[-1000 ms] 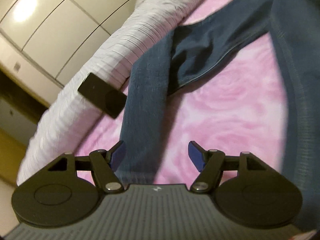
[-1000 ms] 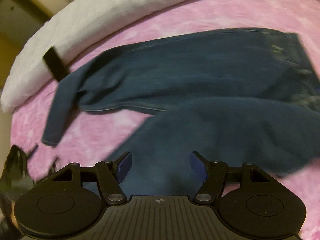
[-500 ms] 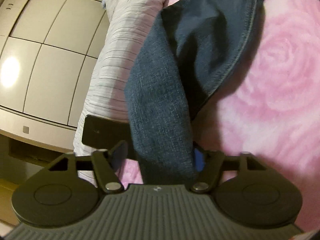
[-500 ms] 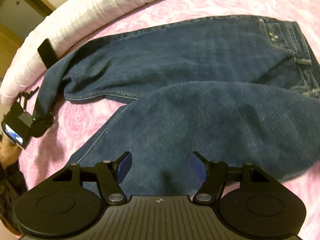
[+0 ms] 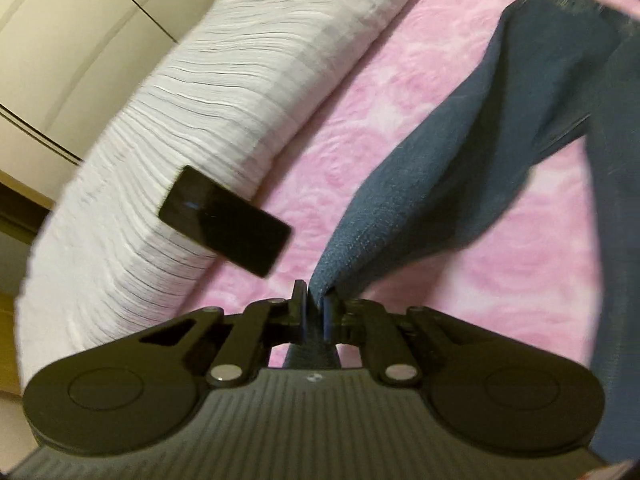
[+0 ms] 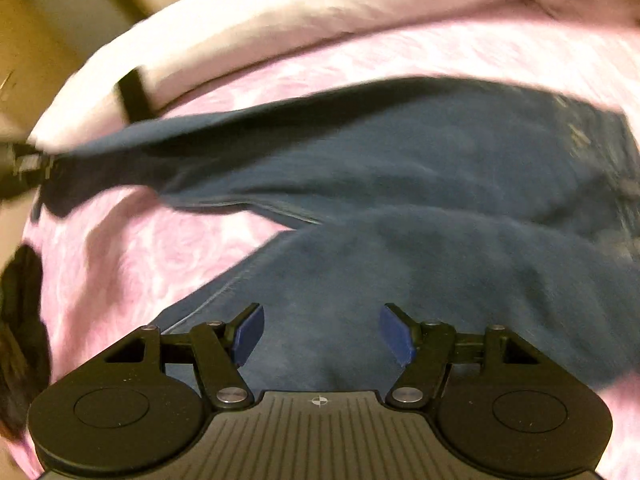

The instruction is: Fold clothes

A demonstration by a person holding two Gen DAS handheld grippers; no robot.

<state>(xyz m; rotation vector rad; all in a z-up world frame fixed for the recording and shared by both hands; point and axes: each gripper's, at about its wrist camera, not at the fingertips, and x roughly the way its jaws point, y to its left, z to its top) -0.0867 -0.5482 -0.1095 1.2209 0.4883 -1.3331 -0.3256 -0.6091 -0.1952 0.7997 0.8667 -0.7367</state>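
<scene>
A pair of dark blue jeans (image 6: pixel 400 184) lies spread on a pink rose-patterned bedspread (image 6: pixel 132 248). My left gripper (image 5: pixel 315 312) is shut on the hem end of one jeans leg (image 5: pixel 420 184) and holds it raised off the bed. That leg stretches away to the upper right. In the right wrist view the left gripper (image 6: pixel 24 168) shows at the far left, pulling the far leg taut. My right gripper (image 6: pixel 322 334) is open and empty, hovering just above the near jeans leg (image 6: pixel 400 280).
A white ribbed duvet roll (image 5: pixel 208 112) runs along the bed's far side, with a black phone (image 5: pixel 224 194) leaning on it. Cream wardrobe doors (image 5: pixel 80 20) stand behind. The right wrist view is motion-blurred.
My left gripper has closed on the jeans leg end and lifted it, drawing the leg taut. The right gripper stayed open over the near leg.
</scene>
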